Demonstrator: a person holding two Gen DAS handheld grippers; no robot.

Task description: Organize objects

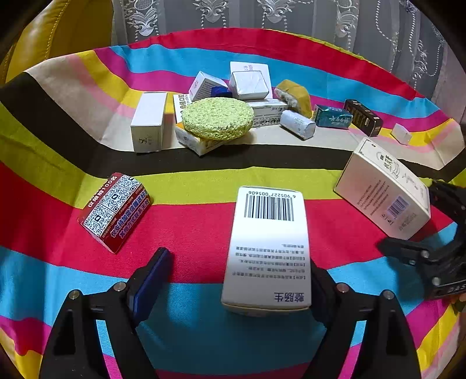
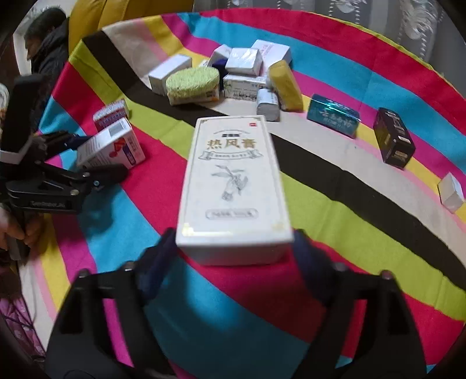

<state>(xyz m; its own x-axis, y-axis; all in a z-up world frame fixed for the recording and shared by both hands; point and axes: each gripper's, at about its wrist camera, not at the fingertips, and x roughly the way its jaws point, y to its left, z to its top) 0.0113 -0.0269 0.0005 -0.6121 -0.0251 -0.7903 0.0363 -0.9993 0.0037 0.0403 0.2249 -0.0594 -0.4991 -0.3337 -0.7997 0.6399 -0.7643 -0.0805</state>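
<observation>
White barcode box (image 1: 266,250) sits loose in my spread left claw (image 1: 238,280); I risk toppling it. Right claw (image 2: 233,256) pinches the tea box (image 2: 233,186), which may slip.

A striped cloth (image 1: 204,227) in red, blue, lime, black, cream, pink and yellow bands covers the whole work surface. At far left stands a yellow upholstered seat (image 1: 70,32) with stitched seams. Behind the far edge hangs a white lace curtain (image 1: 276,14) with embroidered motifs. A person in dark clothing (image 2: 49,49) sits at far left, beside the seat.
</observation>
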